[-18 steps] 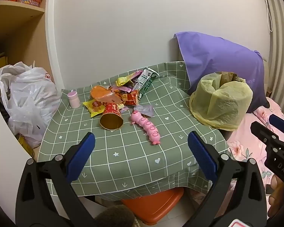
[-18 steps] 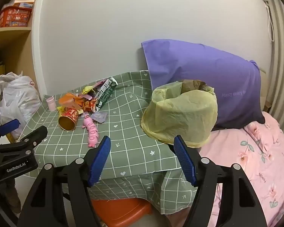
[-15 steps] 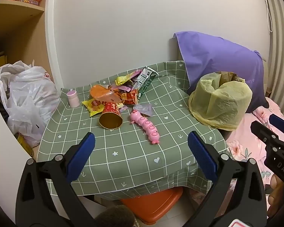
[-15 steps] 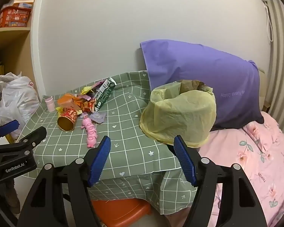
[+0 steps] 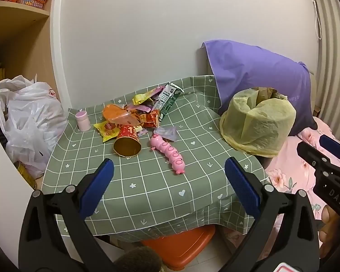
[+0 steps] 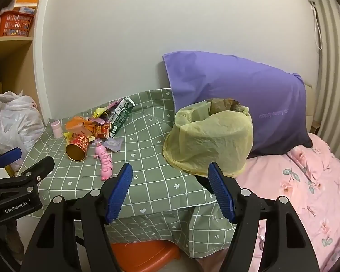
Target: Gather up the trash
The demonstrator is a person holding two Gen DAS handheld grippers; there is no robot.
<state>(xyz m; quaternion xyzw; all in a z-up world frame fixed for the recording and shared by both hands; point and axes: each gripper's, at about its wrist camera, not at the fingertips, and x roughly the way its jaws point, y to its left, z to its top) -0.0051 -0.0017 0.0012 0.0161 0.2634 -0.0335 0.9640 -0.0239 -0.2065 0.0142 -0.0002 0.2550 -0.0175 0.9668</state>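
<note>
You have a table under a green checked cloth (image 5: pixel 147 188) carrying a heap of wrappers (image 5: pixel 133 115), a tipped red cup (image 5: pixel 127 141), a pink caterpillar toy (image 5: pixel 168 154), a small pink bottle (image 5: pixel 83 120) and a yellow-lined bin (image 5: pixel 258 122).

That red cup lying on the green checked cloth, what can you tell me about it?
The red paper cup lies tipped on its side on the green checked tablecloth, its round open mouth facing the cameras and showing a shiny gold lining, with nothing visible inside. Its red outer wall carries gold print. The closed end points into the pile of snack wrappers behind it and seems to touch them. A pink caterpillar toy lies close beside it, apart.
</note>
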